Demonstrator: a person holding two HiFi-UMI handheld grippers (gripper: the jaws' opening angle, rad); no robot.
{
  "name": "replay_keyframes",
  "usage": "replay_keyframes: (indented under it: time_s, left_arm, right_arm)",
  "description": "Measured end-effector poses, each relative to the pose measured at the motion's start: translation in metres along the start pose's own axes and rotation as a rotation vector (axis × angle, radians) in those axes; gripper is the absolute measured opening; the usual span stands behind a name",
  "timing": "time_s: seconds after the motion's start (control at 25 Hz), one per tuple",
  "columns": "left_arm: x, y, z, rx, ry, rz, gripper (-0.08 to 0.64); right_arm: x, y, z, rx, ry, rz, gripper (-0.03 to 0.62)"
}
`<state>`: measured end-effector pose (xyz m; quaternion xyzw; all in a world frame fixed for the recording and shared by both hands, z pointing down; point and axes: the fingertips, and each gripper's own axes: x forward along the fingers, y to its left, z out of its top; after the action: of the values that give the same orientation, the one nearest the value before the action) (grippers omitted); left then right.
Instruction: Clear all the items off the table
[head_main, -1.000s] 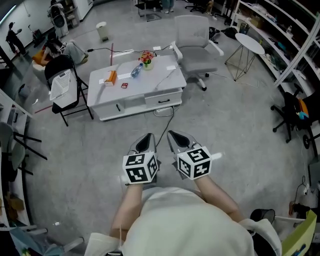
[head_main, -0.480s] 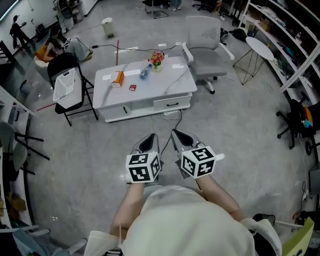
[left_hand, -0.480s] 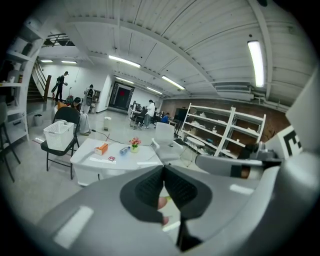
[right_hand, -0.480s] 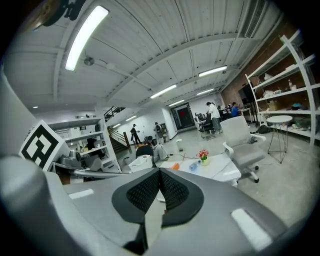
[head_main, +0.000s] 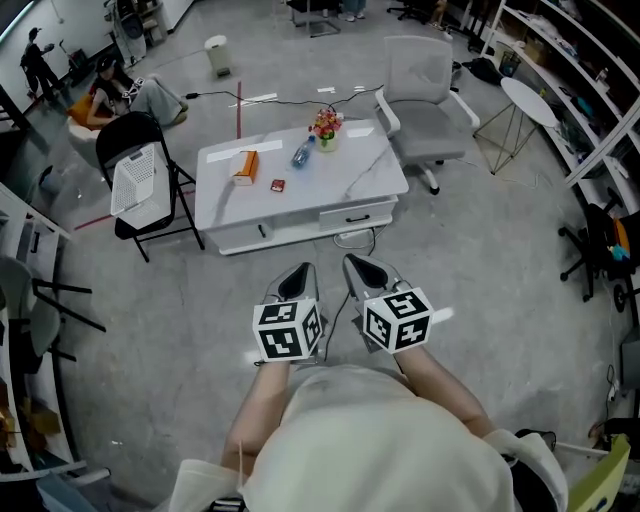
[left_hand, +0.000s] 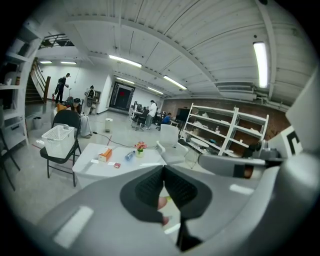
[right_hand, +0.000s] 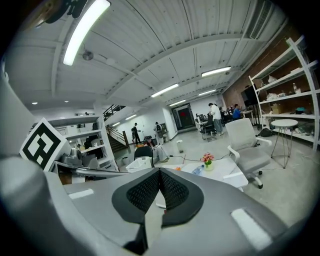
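Two hand-held tools, the left gripper (head_main: 294, 278) and the right gripper (head_main: 361, 272), are carried side by side in front of the person's body. The fingers (left_hand: 145, 190) of each are clenched tip to tip on nothing. Compared with the earlier head views, the low white counter with drawers (head_main: 345, 195) now lies nearer and lower in the picture, so the person has been walking towards it. Every item sits on its top, well apart from both grippers: an orange carton (head_main: 244, 166), a small red packet (head_main: 278, 185), a clear plastic bottle (head_main: 302, 152) and a small pot of flowers (head_main: 325, 126). Clearing appears not yet begun, and a first grasp would require opened fingers.
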<state>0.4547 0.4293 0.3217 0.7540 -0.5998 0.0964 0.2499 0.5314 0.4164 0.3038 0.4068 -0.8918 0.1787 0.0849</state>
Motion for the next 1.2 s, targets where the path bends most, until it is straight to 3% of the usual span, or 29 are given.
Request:
replay_keyframes:
  time_s: [0.48,0.8,1.2]
  left_arm:
    - [0.031,0.080,0.039,0.007,0.005,-0.004,0.009]
    - [0.050,0.124,0.050,0.012,0.025,-0.017,0.009]
    - [0.053,0.168,0.051,-0.012,0.036,0.022,0.009]
  right_arm:
    - [0.087,0.017,0.015,0.005,0.021,-0.020,-0.002]
    - [0.135,0.022,0.017,0.011,0.038,-0.058,-0.002]
    - [0.173,0.040,0.013,0.010,0.065,-0.027,-0.002]
